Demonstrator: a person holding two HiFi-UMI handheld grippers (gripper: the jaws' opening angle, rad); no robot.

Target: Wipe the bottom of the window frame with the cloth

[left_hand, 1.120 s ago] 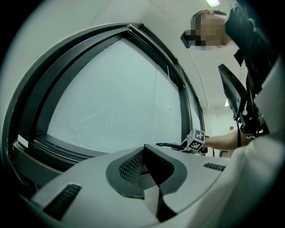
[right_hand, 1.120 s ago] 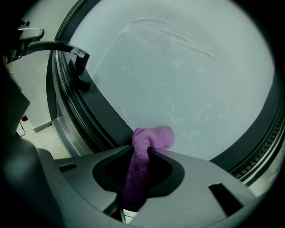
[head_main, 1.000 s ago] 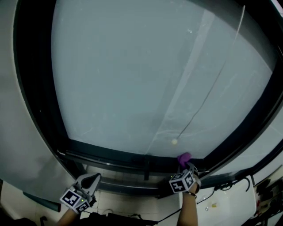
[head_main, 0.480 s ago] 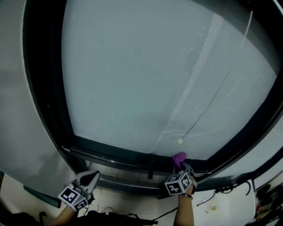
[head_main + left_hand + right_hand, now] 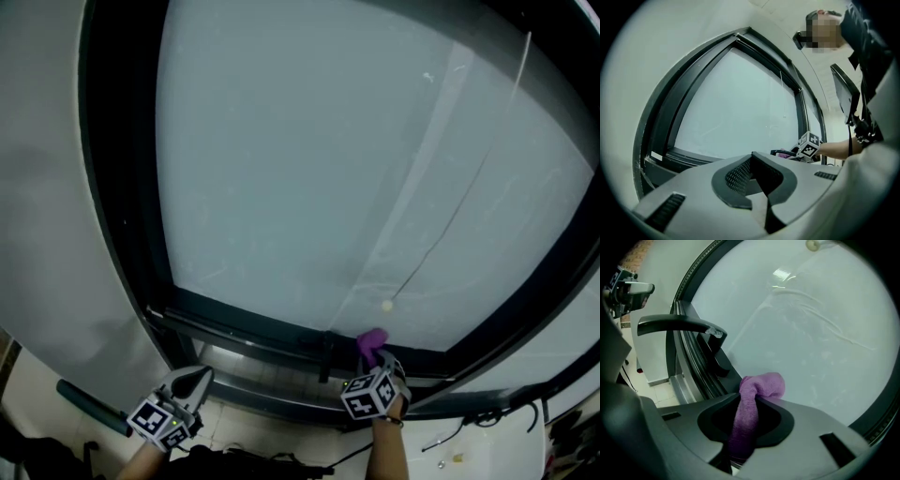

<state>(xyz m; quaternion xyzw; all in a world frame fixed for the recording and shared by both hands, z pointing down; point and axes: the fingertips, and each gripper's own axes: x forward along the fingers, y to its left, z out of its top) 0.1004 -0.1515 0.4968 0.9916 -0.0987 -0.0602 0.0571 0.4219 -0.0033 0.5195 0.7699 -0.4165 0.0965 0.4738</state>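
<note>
The purple cloth (image 5: 372, 340) is pressed against the dark bottom rail of the window frame (image 5: 253, 326), just below the glass. My right gripper (image 5: 375, 361) is shut on it. In the right gripper view the cloth (image 5: 761, 384) runs up between the jaws of the right gripper (image 5: 749, 401) and bunches against the pane. My left gripper (image 5: 193, 381) hangs lower left, below the sill and apart from the frame. In its own view, the left gripper (image 5: 752, 157) has its jaws together with nothing between them.
A dark window handle (image 5: 679, 326) juts from the rail just left of the cloth. A blind cord ends in a small bead (image 5: 387, 306) above the cloth. Cables (image 5: 487, 412) lie lower right. A dark tube (image 5: 89, 403) sits lower left.
My right gripper has slid the cloth leftward along the bottom rail, from right of the cord bead to left of it, nearer the handle. The left gripper has barely moved.
</note>
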